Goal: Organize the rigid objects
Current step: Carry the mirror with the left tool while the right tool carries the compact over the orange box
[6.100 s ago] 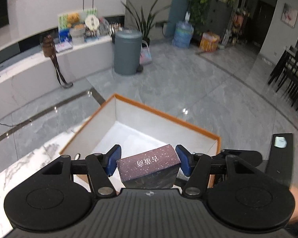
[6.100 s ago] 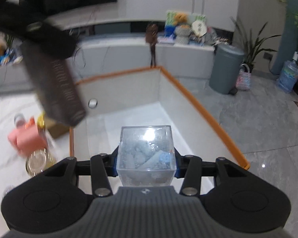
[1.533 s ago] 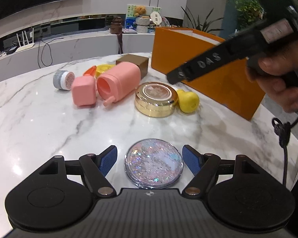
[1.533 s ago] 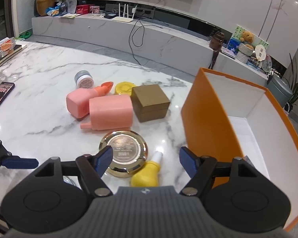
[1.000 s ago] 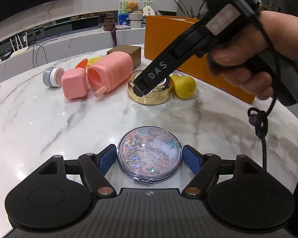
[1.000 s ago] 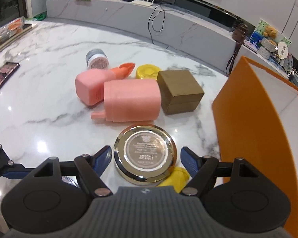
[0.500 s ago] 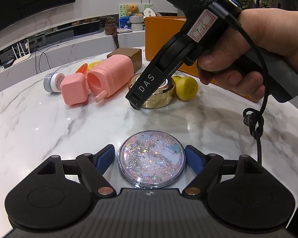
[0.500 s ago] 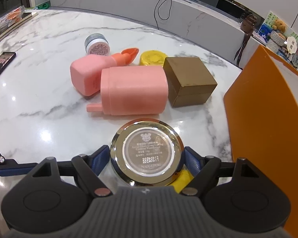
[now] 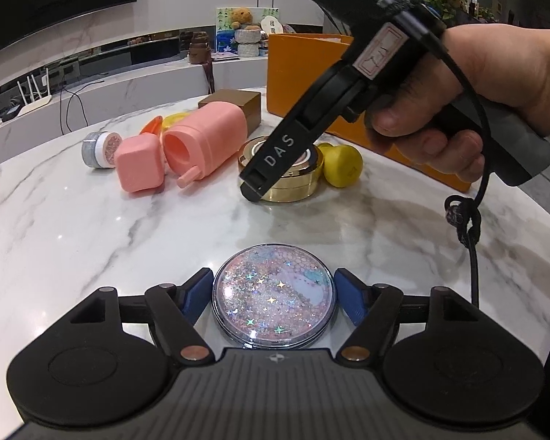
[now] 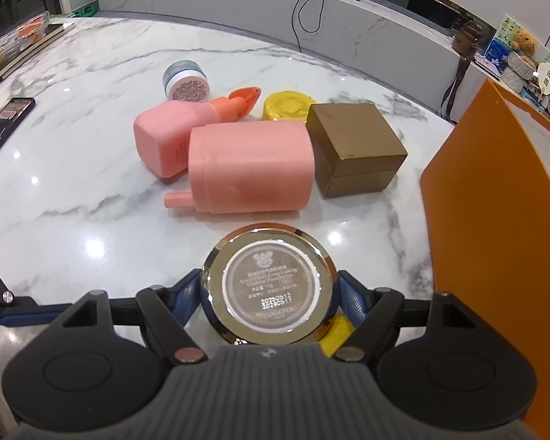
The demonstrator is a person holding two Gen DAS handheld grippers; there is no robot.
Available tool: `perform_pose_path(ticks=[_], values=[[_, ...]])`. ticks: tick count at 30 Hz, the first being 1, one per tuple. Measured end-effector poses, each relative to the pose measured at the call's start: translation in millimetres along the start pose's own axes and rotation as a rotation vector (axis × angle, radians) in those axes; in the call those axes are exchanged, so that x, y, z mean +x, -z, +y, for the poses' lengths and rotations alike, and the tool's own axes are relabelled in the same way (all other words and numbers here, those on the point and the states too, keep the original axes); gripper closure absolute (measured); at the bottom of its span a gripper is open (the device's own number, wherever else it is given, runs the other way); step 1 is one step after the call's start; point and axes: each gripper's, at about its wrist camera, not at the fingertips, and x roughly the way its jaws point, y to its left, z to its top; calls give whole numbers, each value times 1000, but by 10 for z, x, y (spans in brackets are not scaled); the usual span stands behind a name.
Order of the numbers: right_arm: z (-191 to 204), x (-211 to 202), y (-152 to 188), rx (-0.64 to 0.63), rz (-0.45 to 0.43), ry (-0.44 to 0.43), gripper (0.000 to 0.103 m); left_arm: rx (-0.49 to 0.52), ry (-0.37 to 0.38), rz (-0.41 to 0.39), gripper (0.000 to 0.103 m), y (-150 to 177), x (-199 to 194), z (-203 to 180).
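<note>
My left gripper [image 9: 273,295] straddles a round glitter compact [image 9: 274,297] lying on the marble table [image 9: 73,238]; its blue pads [image 9: 196,295] stand just off the compact's rim. My right gripper [image 10: 268,299] has closed its blue pads [image 10: 181,300] against a round gold compact [image 10: 268,288]; it also shows in the left wrist view [image 9: 293,179] under the right gripper's finger. The orange box [image 10: 495,220] stands to the right.
On the table lie a pink cylinder container [image 10: 251,167], a pink pump bottle [image 10: 172,139], a brown box [image 10: 355,148], a yellow lid [image 10: 288,104], a glitter jar [image 10: 187,80] and a yellow bottle [image 9: 343,167]. A phone [image 10: 7,113] lies at far left.
My right gripper came down over the gold compact and its pads closed onto its rim. My left gripper moved slightly closer around the glitter compact, pads narrowing.
</note>
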Motion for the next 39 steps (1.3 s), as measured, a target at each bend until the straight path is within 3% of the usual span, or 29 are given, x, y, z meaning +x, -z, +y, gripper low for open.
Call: perform_pose_path(ticks=[17,29,39], values=[[-15,-448,-99,-14,-88,-11,27,6,-32,-11,20,-239,-222,76],[-349,-1094,-197,44,-242,-36,27,46,-58,-74,20,-900,-357,114],[-673,-1511,-118,103,-330,-25,27,118,-30,-104,20,-1373,-298,-95]])
